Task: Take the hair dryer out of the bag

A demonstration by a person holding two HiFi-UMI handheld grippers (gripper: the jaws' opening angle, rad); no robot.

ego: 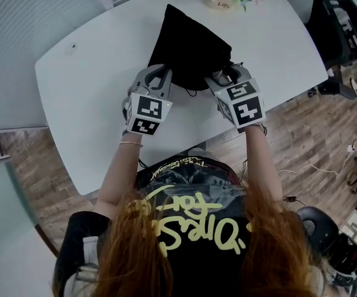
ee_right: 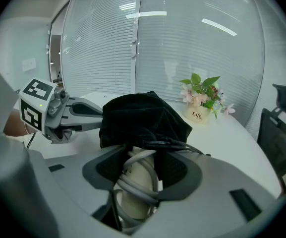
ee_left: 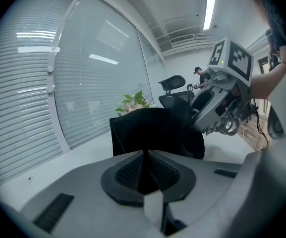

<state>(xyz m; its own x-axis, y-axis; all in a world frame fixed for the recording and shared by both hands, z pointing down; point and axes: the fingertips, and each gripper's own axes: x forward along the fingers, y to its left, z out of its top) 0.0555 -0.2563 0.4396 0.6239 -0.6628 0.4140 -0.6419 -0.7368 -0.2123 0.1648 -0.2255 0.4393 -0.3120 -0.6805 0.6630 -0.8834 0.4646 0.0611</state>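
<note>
Right gripper view: dryer (ee_right: 135,180) in jaws

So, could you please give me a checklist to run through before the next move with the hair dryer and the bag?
1. Grip on the hair dryer: ok, the right gripper is closed on its handle.
2. Anchor: ok, the left gripper appears to pinch the cloth of the bag.
3. The grey cord tidy: ok, wound round the handle.
4. The dark drawstring free: not ok, it lies across the right gripper's jaws.
5. Dryer's head out of the bag: cannot tell, cloth hides it.
6. The flower pot out of the way: ok, it stands beyond the bag.
</note>
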